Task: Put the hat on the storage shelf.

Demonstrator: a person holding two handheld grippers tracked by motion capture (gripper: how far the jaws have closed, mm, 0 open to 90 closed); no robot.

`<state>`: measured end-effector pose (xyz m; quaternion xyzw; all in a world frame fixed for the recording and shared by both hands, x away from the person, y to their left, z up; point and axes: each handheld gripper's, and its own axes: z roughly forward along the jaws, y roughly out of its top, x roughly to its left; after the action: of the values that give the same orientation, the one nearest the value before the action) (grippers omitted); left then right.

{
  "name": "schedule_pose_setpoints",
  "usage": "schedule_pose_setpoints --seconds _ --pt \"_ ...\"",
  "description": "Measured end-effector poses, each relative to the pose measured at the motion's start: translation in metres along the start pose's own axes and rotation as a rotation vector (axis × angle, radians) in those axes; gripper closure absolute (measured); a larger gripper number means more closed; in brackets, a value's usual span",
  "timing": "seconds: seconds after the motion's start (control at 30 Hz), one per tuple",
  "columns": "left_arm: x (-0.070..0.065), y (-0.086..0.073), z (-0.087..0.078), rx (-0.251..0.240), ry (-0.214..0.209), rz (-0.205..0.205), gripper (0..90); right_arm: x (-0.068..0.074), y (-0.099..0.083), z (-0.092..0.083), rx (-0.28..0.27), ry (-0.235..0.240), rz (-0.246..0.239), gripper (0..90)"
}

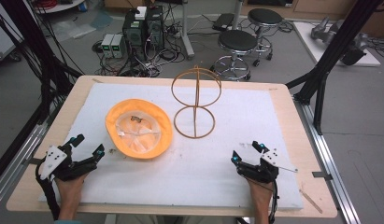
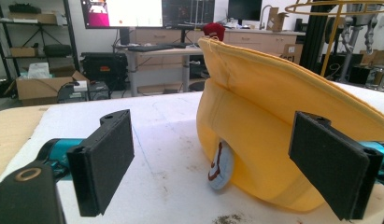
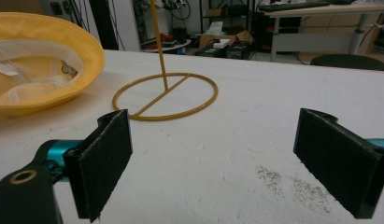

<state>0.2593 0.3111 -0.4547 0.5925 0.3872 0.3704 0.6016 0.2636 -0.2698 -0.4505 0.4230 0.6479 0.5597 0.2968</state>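
At the near left edge of the white mat (image 1: 273,140), your left gripper (image 1: 87,148) rests with its jaws spread wide and nothing between them, aimed at the yellow hat (image 1: 139,129) just beside it; in the left gripper view the hat's brim (image 2: 292,116) already looms past the right-hand pad, so you look lined up to take the nearest edge of the brim. Your right gripper (image 1: 245,151) sits well apart at the near right, jaws likewise wide and empty, pointed across bare mat toward the wire hat stand (image 1: 195,105). The hat lies upside down, crown on the mat and pale lining (image 3: 35,70) facing up, to the left of the stand and close to its base ring (image 3: 165,95) without touching it as far as the high view lets you judge. That placing suits a two-handed lift onto the stand's upper hoop (image 1: 196,86). You cannot see the hat's far brim from the left gripper view, and the small label or patch peeking out under the crown (image 2: 221,163) is too cut off to read. The stand's top is cropped in the right gripper view.
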Motion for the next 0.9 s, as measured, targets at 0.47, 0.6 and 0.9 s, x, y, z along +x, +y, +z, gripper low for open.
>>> schedule_pose_setpoints --seconds 0.47,0.6,0.9 --pt "0.0022 0.0003 0.0008 0.007 -0.006 -0.024 14.4 0.0005 -0.0002 -0.0008 -0.005 0.001 -0.005 10.4" --pt "0.0009 0.0004 0.001 0.01 -0.005 -0.01 14.4 0.0001 -0.0003 -0.0007 -0.006 0.001 0.001 10.5" --pt "0.0031 0.0005 0.001 0.007 -0.003 -0.034 14.1 0.0005 0.0 -0.0002 -0.004 -0.001 -0.004 10.5"
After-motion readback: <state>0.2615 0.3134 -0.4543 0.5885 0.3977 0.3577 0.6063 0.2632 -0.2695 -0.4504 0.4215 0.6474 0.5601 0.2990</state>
